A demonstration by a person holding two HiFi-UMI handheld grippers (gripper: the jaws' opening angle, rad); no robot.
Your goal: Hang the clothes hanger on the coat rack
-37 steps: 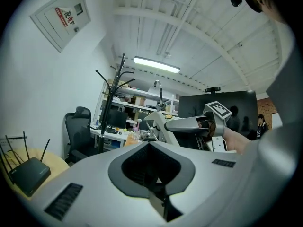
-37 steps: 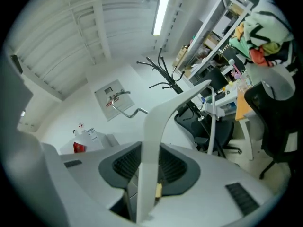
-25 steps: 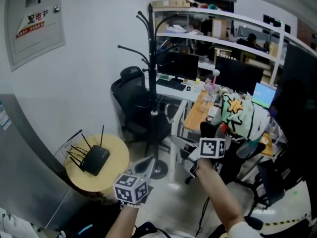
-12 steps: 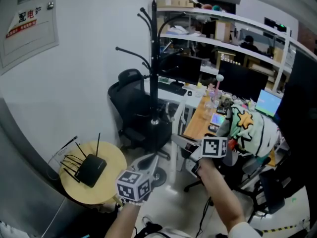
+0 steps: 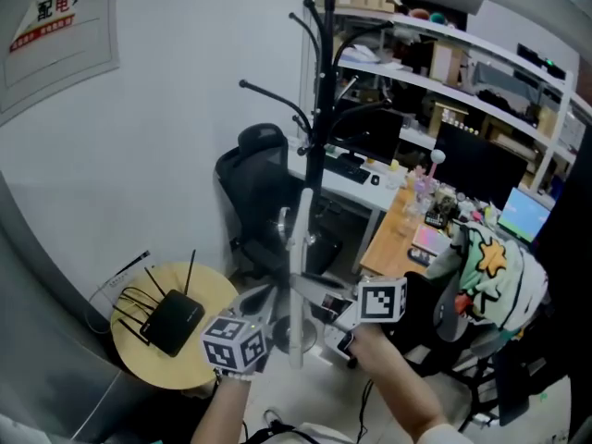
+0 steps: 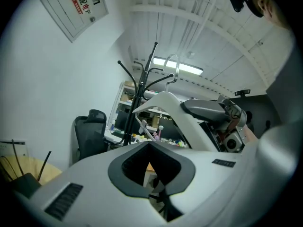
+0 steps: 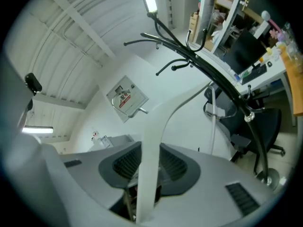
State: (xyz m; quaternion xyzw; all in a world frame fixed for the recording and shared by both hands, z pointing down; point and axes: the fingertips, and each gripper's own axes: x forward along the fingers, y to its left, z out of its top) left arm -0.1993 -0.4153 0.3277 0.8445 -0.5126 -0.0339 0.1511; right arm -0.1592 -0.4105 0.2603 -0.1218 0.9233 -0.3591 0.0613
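The black coat rack (image 5: 319, 109) stands just ahead, its curved arms spreading from the pole top. In the right gripper view the coat rack (image 7: 199, 63) slants across the upper right. My right gripper (image 5: 338, 308) is shut on the white clothes hanger (image 5: 298, 276), which stands nearly upright before the pole. One hanger arm (image 7: 151, 141) runs up between the right gripper's (image 7: 144, 174) pads. My left gripper (image 5: 264, 303) sits beside it at the left. Its jaws (image 6: 150, 167) are open, with background showing between the pads. Beyond them I see the hanger (image 6: 161, 100) and its hook (image 6: 176, 67).
A round wooden table (image 5: 217, 285) with a black router (image 5: 171, 317) stands at lower left. A black office chair (image 5: 264, 183) sits behind the rack's pole. Desks with monitors (image 5: 370, 169), shelves and a chair draped in a colourful garment (image 5: 490, 266) fill the right.
Both grippers have moved toward the coat rack with the hanger. The hanger now stands upright in front of the pole, and the rack looks nearer and further right in the head view.
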